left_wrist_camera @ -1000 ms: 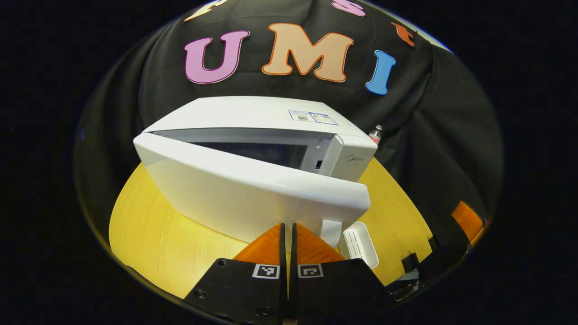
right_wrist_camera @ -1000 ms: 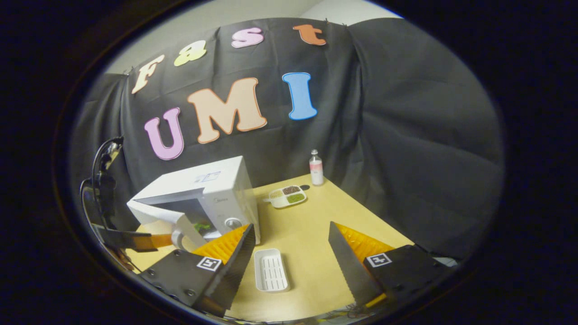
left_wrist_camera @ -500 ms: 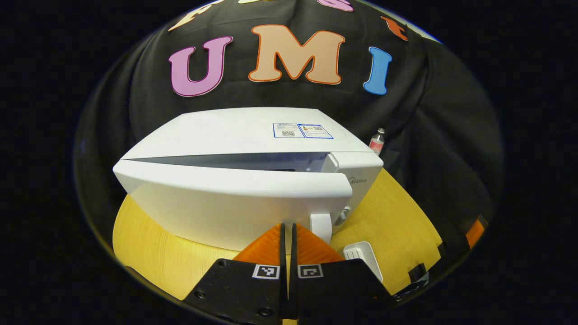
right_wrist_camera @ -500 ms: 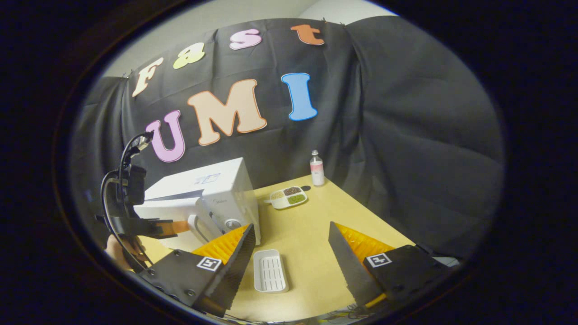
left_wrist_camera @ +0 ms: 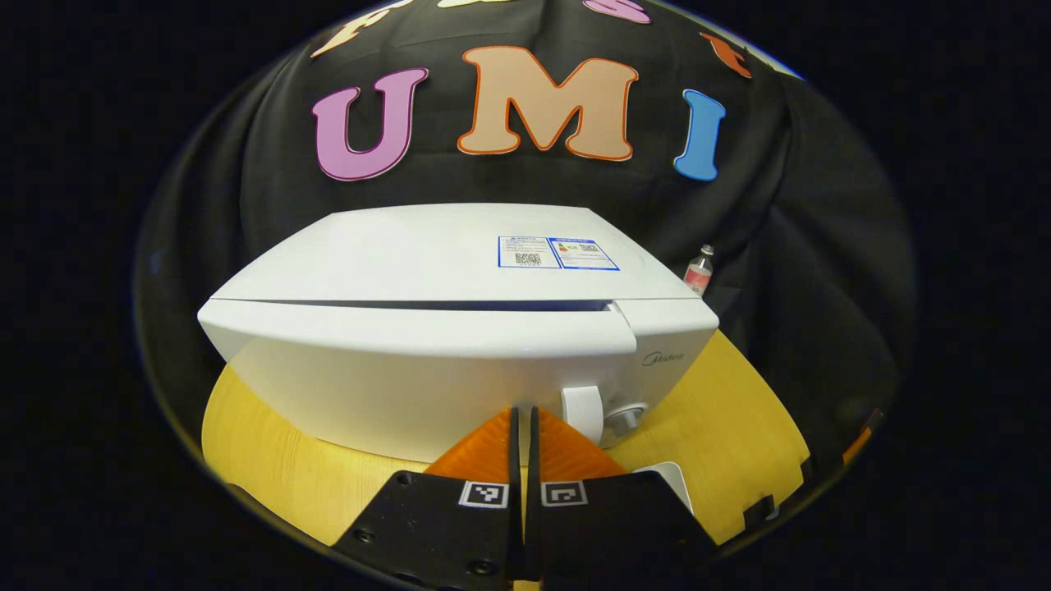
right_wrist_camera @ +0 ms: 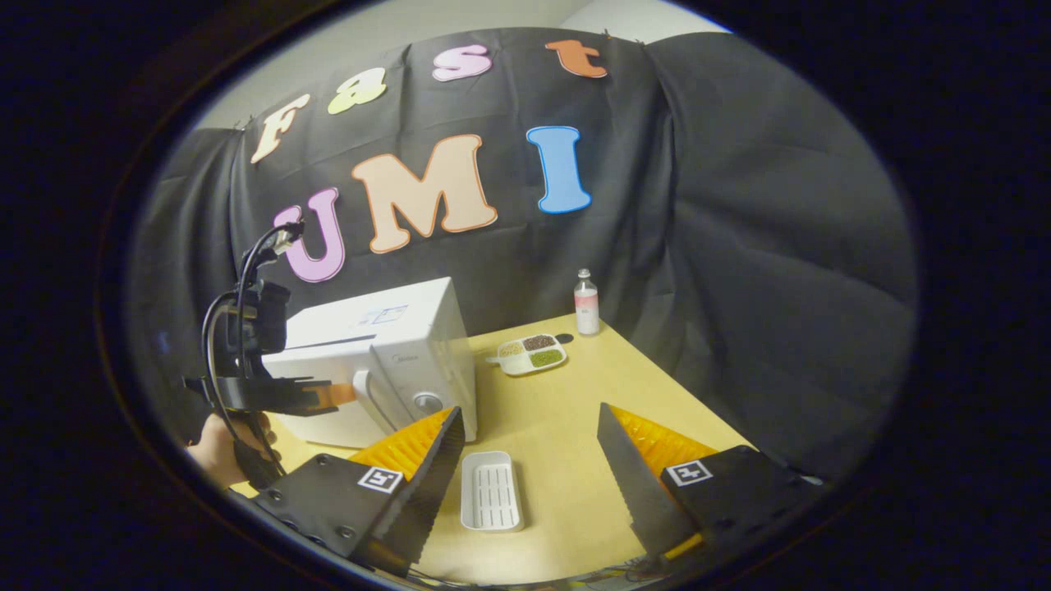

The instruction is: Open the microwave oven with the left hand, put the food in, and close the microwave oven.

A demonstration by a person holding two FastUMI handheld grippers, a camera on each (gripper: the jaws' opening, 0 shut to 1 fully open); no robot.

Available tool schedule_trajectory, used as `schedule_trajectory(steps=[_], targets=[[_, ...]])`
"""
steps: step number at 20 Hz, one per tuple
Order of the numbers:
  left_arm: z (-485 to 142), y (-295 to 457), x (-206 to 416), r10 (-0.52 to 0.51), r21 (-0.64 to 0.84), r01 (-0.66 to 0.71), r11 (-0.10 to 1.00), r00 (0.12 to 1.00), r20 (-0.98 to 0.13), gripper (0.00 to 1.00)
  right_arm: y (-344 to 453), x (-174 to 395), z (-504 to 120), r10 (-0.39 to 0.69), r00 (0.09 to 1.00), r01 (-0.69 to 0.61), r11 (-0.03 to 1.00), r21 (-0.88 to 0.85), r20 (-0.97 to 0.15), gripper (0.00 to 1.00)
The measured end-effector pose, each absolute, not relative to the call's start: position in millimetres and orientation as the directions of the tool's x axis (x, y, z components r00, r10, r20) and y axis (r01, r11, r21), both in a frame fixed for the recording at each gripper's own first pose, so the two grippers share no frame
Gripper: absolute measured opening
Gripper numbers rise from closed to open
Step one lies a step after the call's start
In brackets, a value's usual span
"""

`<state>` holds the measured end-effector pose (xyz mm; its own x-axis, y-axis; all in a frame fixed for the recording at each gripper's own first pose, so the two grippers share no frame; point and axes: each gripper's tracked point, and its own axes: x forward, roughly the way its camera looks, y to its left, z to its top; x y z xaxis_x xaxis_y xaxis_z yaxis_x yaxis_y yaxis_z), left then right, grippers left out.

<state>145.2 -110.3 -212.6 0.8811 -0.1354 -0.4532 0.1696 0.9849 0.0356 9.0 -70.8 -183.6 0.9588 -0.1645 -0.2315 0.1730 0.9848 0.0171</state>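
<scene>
I hold the left gripper (left_wrist_camera: 521, 423), fingers pressed together and empty, against the microwave door (left_wrist_camera: 427, 361) directly ahead, just left of its handle (left_wrist_camera: 581, 410). The door looks almost seated. The right gripper (right_wrist_camera: 525, 460) is spread, nothing between its fingers.

microwave (right_wrist_camera: 386, 361) left on table (right_wrist_camera: 566, 460) | tray (right_wrist_camera: 491, 491) before it | bottle (right_wrist_camera: 585, 302) behind

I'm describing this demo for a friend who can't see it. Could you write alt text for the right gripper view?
A white microwave stands on a wooden table, its door almost shut, with the left gripper, fingers together, at the door's front. Nearer, the right gripper hangs open above a white ribbed tray. Behind sit a divided plate of food and a small bottle.
</scene>
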Motion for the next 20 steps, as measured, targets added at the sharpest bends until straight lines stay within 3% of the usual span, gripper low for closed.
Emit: schedule_trajectory(steps=[8, 9, 10, 12, 13, 14, 15, 17, 18, 19, 20], targets=[[-216, -110, 151, -0.139, 0.027, 0.171, 0.985, 0.877, -0.461, 0.0, -72, 9, -183, -0.177, 0.957, 0.186, 0.982, 0.02, -0.228, 0.92], [-216, -111, 151, -0.14, 0.024, 0.17, 0.985, 0.876, -0.461, 0.0, -75, 9, -181, -0.184, 0.957, 0.193, 0.981, 0.02, -0.222, 1.0], [-216, -110, 151, -0.14, 0.023, 0.169, 0.985, 0.877, -0.46, 0.02, -77, 8, -179, -0.19, 0.958, 0.199, 0.98, 0.022, -0.213, 0.92], [-216, -110, 151, -0.137, 0.022, 0.166, 0.986, 0.878, -0.459, 0.0, -81, 7, -175, -0.2, 0.96, 0.21, 0.977, 0.031, -0.196, 0.92], [-216, -110, 152, -0.136, 0.019, 0.162, 0.987, 0.879, -0.457, 0.01, -82, 7, -174, -0.204, 0.96, 0.214, 0.976, 0.033, -0.193, 1.0], [-216, -110, 151, -0.136, 0.017, 0.161, 0.987, 0.879, -0.456, 0.0, -83, 6, -175, -0.207, 0.959, 0.217, 0.976, 0.033, -0.194, 1.0], [-215, -110, 151, -0.136, 0.015, 0.16, 0.987, 0.88, -0.455, 0.0, -83, 4, -176, -0.207, 0.958, 0.218, 0.976, 0.031, -0.196, 0.92], [-216, -110, 152, -0.13, 0.013, 0.153, 0.988, 0.882, -0.453, 0.0, -83, 2, -175, -0.206, 0.959, 0.215, 0.976, 0.024, -0.195, 0.92], [-215, -110, 151, -0.128, 0.012, 0.149, 0.989, 0.883, -0.451, 0.01, -83, 1, -174, -0.205, 0.96, 0.213, 0.977, 0.02, -0.193, 1.0], [-215, -110, 152, -0.126, 0.009, 0.145, 0.989, 0.885, -0.447, 0.0, -82, -1, -174, -0.203, 0.96, 0.21, 0.978, 0.016, -0.191, 0.92], [-215, -110, 153, -0.125, 0.004, 0.141, 0.99, 0.888, -0.442, 0.0, -82, -1, -174, -0.201, 0.961, 0.207, 0.978, 0.013, -0.191, 0.92]])
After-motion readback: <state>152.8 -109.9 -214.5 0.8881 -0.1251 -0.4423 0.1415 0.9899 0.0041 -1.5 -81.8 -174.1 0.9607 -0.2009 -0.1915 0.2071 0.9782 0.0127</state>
